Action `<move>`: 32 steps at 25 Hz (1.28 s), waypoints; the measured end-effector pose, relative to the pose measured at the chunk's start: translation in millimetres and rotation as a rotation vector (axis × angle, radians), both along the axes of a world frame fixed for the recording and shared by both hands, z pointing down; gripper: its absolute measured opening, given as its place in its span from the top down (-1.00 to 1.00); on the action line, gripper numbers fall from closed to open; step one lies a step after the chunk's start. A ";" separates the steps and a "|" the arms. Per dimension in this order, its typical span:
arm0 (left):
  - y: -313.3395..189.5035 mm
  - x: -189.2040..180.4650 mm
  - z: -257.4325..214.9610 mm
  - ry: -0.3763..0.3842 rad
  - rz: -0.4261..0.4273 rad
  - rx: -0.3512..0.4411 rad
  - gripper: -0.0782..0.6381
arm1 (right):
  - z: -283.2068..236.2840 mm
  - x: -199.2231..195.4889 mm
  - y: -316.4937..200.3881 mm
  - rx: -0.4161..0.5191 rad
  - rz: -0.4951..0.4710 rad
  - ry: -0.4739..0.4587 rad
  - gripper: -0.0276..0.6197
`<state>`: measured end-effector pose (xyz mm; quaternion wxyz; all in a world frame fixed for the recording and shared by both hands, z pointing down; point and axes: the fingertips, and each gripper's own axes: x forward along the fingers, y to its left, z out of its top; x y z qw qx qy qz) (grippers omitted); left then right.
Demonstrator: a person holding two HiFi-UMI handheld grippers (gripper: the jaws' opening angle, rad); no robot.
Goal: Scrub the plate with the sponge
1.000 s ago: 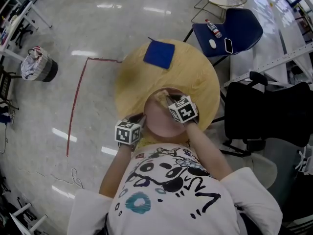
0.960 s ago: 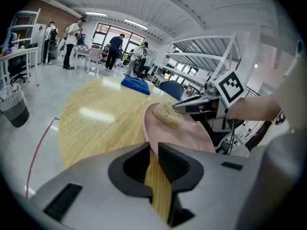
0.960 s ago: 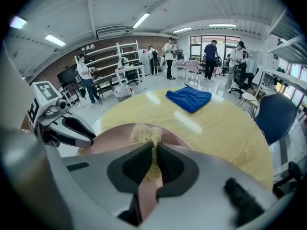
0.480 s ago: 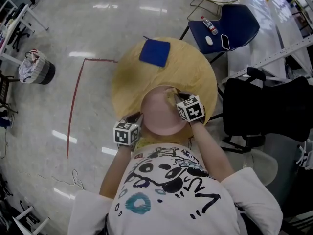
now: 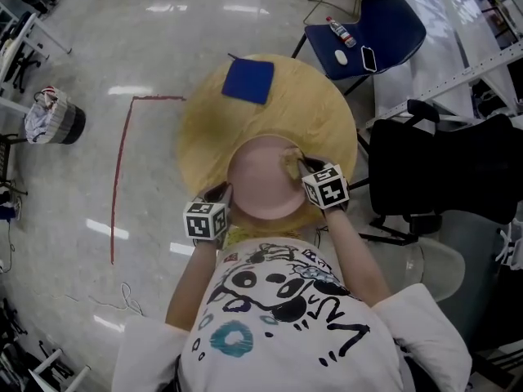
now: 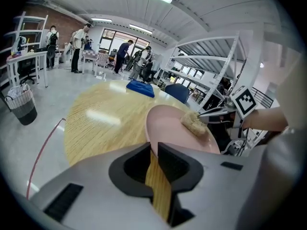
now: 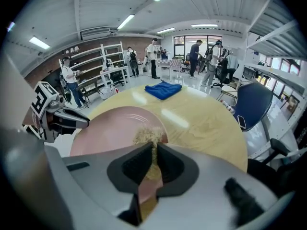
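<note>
A pink plate (image 5: 257, 182) lies on the near side of the round wooden table (image 5: 310, 109). My left gripper (image 5: 222, 193) is shut on the plate's left rim (image 6: 152, 139); its jaws stand nearly together there. A tan, fibrous sponge (image 5: 290, 160) rests on the plate's right part, close to the rim. My right gripper (image 5: 301, 168) is shut on it. In the right gripper view the sponge (image 7: 149, 137) sticks out ahead of the jaws onto the plate (image 7: 112, 128). The left gripper view shows the sponge (image 6: 194, 123) lying flat on the plate.
A folded blue cloth (image 5: 248, 80) lies at the table's far edge. A dark blue chair (image 5: 372, 23) with a bottle and a phone stands beyond the table on the right. A black chair (image 5: 433, 170) is to the right. Red tape (image 5: 118, 178) marks the floor.
My right gripper has slid the sponge rightward across the plate, from near its middle to its right rim. The left gripper has kept its hold on the left rim.
</note>
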<state>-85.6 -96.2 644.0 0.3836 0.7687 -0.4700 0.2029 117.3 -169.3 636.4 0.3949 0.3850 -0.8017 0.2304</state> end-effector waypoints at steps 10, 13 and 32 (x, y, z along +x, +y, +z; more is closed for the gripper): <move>-1.4 6.1 2.3 -0.009 -0.005 0.012 0.64 | -1.4 5.9 41.7 -0.040 -0.057 -0.018 0.77; -3.6 8.8 1.9 -0.018 -0.005 0.019 0.65 | -1.2 6.9 51.6 -0.047 -0.070 -0.019 0.77; -4.8 8.5 1.6 -0.013 -0.046 0.022 0.67 | -1.7 -34.0 103.0 -0.158 -0.175 -0.144 0.77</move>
